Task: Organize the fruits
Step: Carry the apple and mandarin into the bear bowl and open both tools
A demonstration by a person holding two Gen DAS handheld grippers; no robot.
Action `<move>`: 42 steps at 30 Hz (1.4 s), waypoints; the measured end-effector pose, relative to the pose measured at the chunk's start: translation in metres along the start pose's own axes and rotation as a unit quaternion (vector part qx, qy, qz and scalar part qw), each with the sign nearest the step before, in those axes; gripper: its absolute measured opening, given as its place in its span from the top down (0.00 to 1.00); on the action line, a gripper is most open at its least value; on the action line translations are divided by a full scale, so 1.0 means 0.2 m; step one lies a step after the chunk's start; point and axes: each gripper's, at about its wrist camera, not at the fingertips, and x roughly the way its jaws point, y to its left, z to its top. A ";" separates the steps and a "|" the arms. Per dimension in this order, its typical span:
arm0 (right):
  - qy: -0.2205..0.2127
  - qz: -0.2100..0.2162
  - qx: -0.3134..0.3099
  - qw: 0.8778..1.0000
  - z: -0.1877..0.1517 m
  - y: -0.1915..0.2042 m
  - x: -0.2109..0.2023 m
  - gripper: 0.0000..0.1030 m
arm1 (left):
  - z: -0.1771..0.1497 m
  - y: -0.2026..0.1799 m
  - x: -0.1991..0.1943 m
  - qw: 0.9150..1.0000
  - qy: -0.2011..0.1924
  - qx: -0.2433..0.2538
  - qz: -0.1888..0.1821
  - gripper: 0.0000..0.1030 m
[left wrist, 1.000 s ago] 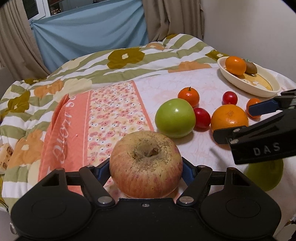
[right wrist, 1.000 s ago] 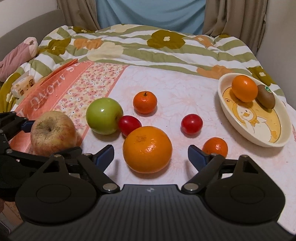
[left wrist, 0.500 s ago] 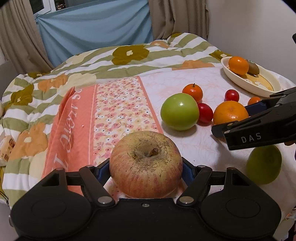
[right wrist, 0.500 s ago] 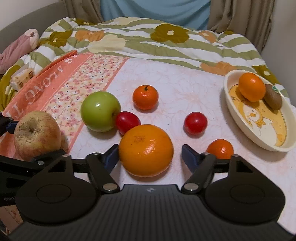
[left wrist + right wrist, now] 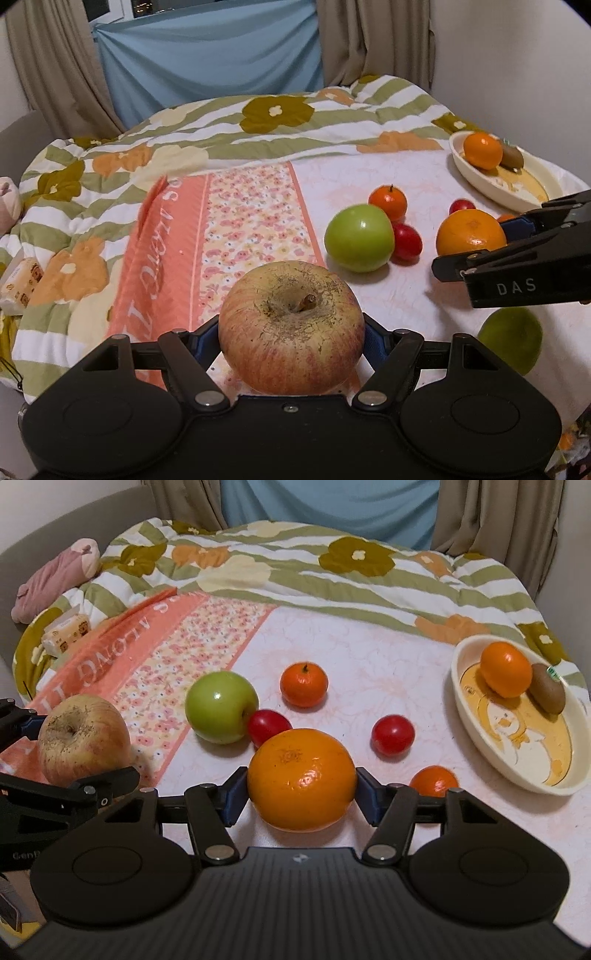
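My left gripper (image 5: 291,338) is shut on a russet red apple (image 5: 291,326), which also shows at the left of the right wrist view (image 5: 83,738). My right gripper (image 5: 301,797) is shut on a large orange (image 5: 301,799), seen from the side in the left wrist view (image 5: 470,232). On the cloth lie a green apple (image 5: 221,707), two red tomatoes (image 5: 269,725) (image 5: 392,734) and two small tangerines (image 5: 303,684) (image 5: 434,781). A cream dish (image 5: 476,734) at the right holds an orange (image 5: 505,674) and a kiwi (image 5: 548,693).
A second green fruit (image 5: 511,334) lies near the table edge under my right gripper in the left wrist view. A striped flowered blanket (image 5: 332,572) covers the back. A pink plush (image 5: 55,579) and a small packet (image 5: 66,629) lie at far left.
My right gripper moved forward around the large orange and closed its fingers on it. My left gripper kept its hold on the apple and drew back and up a little.
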 end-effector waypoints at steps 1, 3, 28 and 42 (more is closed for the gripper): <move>-0.003 0.001 -0.002 1.000 0.01 0.00 -0.02 0.27 | 0.01 0.00 -0.02 1.000 -0.002 -0.002 0.002 0.24; -0.010 0.005 -0.003 1.000 0.03 -0.02 -0.06 0.27 | 0.03 -0.01 -0.07 1.000 -0.007 -0.006 0.006 0.24; -0.082 -0.002 0.044 0.996 0.08 -0.67 -0.58 0.27 | 0.39 -0.51 -0.40 0.998 -0.062 -0.016 -0.008 0.24; -0.077 -0.035 0.059 0.995 0.05 -1.27 -0.54 0.27 | 0.60 -0.97 -0.16 0.997 -0.054 -0.007 -0.055 0.24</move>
